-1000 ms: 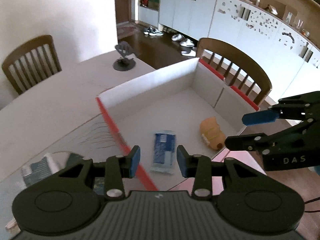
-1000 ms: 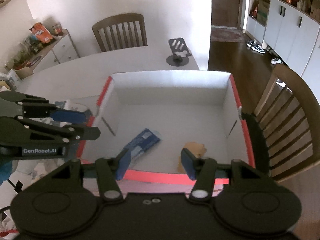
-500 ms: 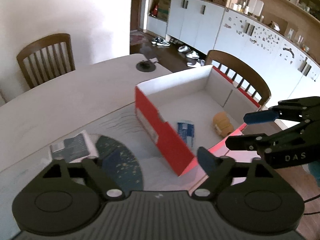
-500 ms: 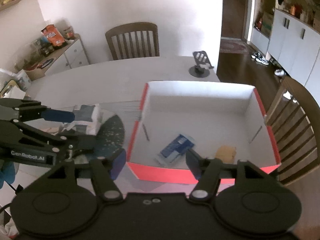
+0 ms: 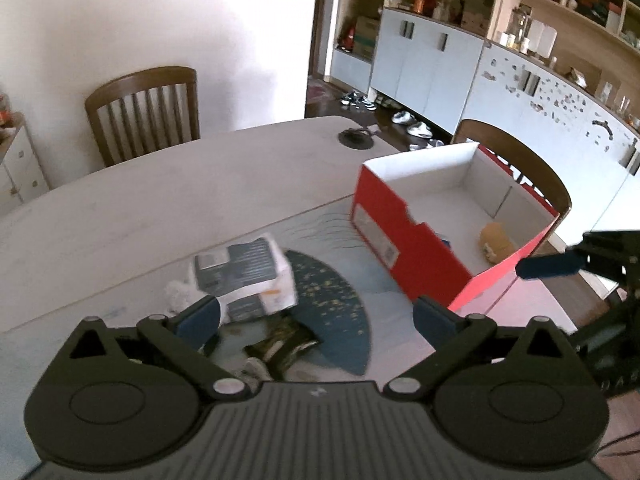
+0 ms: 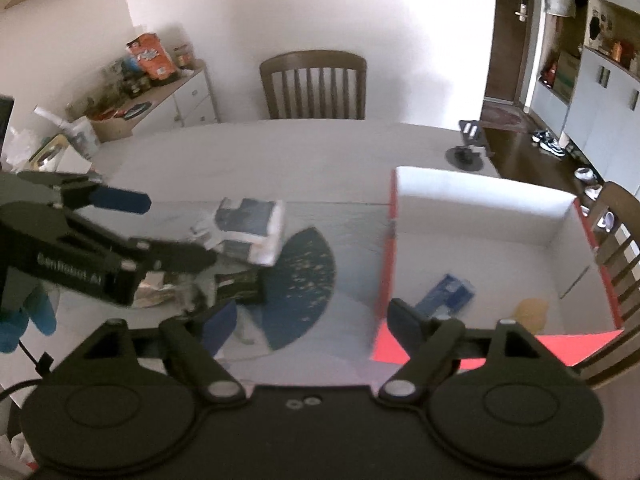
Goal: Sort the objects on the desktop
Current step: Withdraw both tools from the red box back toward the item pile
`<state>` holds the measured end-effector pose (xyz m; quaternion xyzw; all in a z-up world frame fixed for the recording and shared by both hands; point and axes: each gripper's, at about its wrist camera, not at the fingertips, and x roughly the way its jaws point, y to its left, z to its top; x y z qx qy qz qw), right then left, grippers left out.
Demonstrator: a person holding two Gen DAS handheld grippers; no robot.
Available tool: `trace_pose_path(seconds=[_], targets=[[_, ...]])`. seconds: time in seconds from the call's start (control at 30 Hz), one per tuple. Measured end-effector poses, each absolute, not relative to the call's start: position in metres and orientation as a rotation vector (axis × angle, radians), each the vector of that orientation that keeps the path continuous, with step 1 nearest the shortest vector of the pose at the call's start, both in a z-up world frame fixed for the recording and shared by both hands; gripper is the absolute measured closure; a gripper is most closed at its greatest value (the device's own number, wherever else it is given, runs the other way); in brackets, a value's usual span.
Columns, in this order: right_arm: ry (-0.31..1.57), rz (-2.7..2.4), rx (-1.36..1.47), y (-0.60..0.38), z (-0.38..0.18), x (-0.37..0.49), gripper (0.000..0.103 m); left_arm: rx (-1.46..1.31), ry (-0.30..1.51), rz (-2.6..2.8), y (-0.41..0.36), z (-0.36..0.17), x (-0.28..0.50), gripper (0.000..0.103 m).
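A red box [image 5: 400, 236] with a white inside stands on the right of the table; in the right wrist view its red wall [image 6: 383, 268] faces left. A blue packet [image 6: 448, 294] and a tan lump [image 5: 494, 240] lie in it. Left of it sit a white-and-dark carton [image 5: 244, 272], a dark packet [image 5: 280, 344] and a crumpled white piece [image 5: 178, 296]. My left gripper [image 5: 318, 316] hangs above the dark packet, jaws opening, nothing between them. My right gripper [image 6: 314, 320] hovers by the box's near left corner, jaws opening and empty.
A dark blue fan-shaped mat [image 6: 300, 280] lies under the pile. A black phone stand [image 6: 468, 148] stands at the far table edge. Wooden chairs [image 6: 314, 84] stand at the far side and to the right. A cluttered sideboard [image 6: 160, 92] lines the wall.
Both grippers have drawn back and to the left from over the box. Their jaws have spread much wider. The carton, dark packet and mat have come into view.
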<state>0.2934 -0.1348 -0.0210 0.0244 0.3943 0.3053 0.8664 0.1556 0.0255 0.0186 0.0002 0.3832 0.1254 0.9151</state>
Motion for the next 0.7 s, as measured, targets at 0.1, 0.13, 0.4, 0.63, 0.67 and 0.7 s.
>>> trace_pose_path(seconds=[0.1,0.13,0.4,0.63,0.67,0.7], targets=[[0.830,0.648,0.048,-0.119,-0.023,0.285,0.020,-0.006,0.777,0.279,0.039,0.019,0.143,0.000],[0.835,0.650,0.051,-0.114,-0.024,0.282,0.020,-0.006,0.775,0.285,0.044,0.019,0.140,0.000],[0.846,0.652,0.035,-0.075,-0.034,0.265,0.020,0.001,0.769,0.339,0.077,0.013,0.114,0.000],[0.861,0.628,0.004,-0.042,-0.051,0.256,0.019,0.048,0.745,0.388,0.090,0.000,0.100,0.000],[0.866,0.622,0.006,-0.038,-0.054,0.255,0.019,0.046,0.743,0.389,0.092,-0.002,0.099,0.000],[0.869,0.614,0.008,-0.035,-0.056,0.254,0.019,0.038,0.744,0.396,0.095,-0.004,0.097,0.000]])
